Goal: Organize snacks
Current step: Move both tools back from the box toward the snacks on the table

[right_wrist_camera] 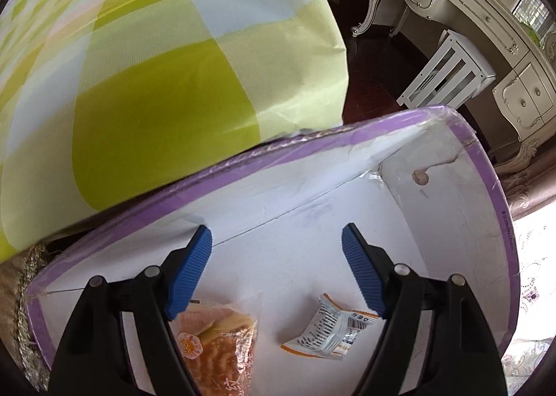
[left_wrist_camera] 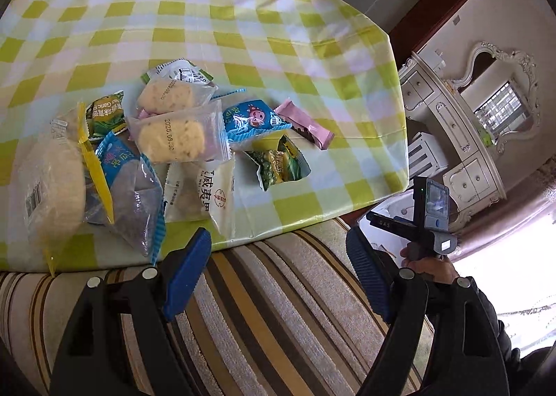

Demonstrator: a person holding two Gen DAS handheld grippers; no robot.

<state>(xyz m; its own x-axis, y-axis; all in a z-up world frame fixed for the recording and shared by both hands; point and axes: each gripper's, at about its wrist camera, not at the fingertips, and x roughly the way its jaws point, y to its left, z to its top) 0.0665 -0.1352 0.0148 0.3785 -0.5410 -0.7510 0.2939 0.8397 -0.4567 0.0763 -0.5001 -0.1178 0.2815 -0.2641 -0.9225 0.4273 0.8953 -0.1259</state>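
A heap of wrapped snacks lies on the green-checked tablecloth (left_wrist_camera: pixel 215 14): two clear packets of pale cookies (left_wrist_camera: pixel 173 133), blue packets (left_wrist_camera: pixel 252 116), green pea packets (left_wrist_camera: pixel 283 163), a pink bar (left_wrist_camera: pixel 305 123), a white packet (left_wrist_camera: pixel 212 192) and a large rice cake (left_wrist_camera: pixel 55 180). My left gripper (left_wrist_camera: pixel 278 250) hangs open and empty over the striped seat, short of the heap. My right gripper (right_wrist_camera: pixel 276 243) stands open and empty inside a white box with a purple rim (right_wrist_camera: pixel 486 166). Below it on the box floor lie an orange pastry packet (right_wrist_camera: pixel 217 337) and a small white-and-orange packet (right_wrist_camera: pixel 330 330).
The box sits beside the table's hanging cloth (right_wrist_camera: pixel 166 83). A striped sofa cushion (left_wrist_camera: pixel 271 309) runs under the table's near edge. A cream dresser with a mirror (left_wrist_camera: pixel 486 111) and a white stool (right_wrist_camera: pixel 448 73) stand further off. A hand (left_wrist_camera: pixel 431 267) holds the other gripper at the right of the left wrist view.
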